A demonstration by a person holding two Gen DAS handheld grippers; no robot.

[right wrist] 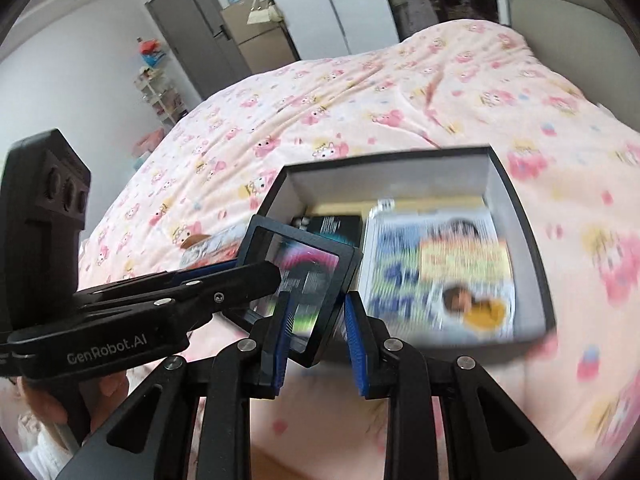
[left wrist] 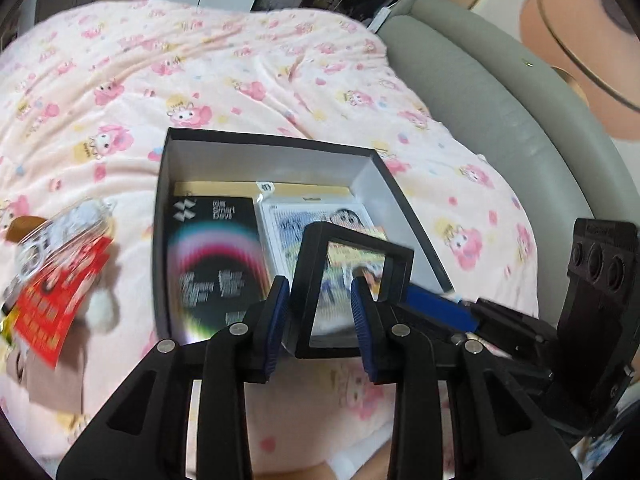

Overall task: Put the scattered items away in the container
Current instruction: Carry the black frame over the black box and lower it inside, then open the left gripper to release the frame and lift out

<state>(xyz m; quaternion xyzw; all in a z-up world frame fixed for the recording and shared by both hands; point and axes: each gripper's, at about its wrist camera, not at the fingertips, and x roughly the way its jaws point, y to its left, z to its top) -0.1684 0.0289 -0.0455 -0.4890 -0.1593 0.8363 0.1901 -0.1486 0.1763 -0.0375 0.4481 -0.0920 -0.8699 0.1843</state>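
Observation:
A black-framed clear display case [left wrist: 350,294] is held above the near edge of the open black box [left wrist: 276,160]. My left gripper [left wrist: 320,320] has its blue pads on either side of the case. My right gripper [right wrist: 316,320] also has its pads on either side of the case [right wrist: 304,280]. The right gripper shows in the left wrist view [left wrist: 440,312], at the case's right edge. The left gripper shows in the right wrist view [right wrist: 256,276], at the case's left edge. The box [right wrist: 400,176] holds a dark packet [left wrist: 216,264] and a cartoon card pack [right wrist: 440,272].
The box lies on a pink cartoon-print bedspread [left wrist: 200,72]. A red packet and plush keyring items [left wrist: 56,280] lie left of the box. A grey padded headboard [left wrist: 480,92] runs along the right. A door and shelves [right wrist: 192,32] stand beyond the bed.

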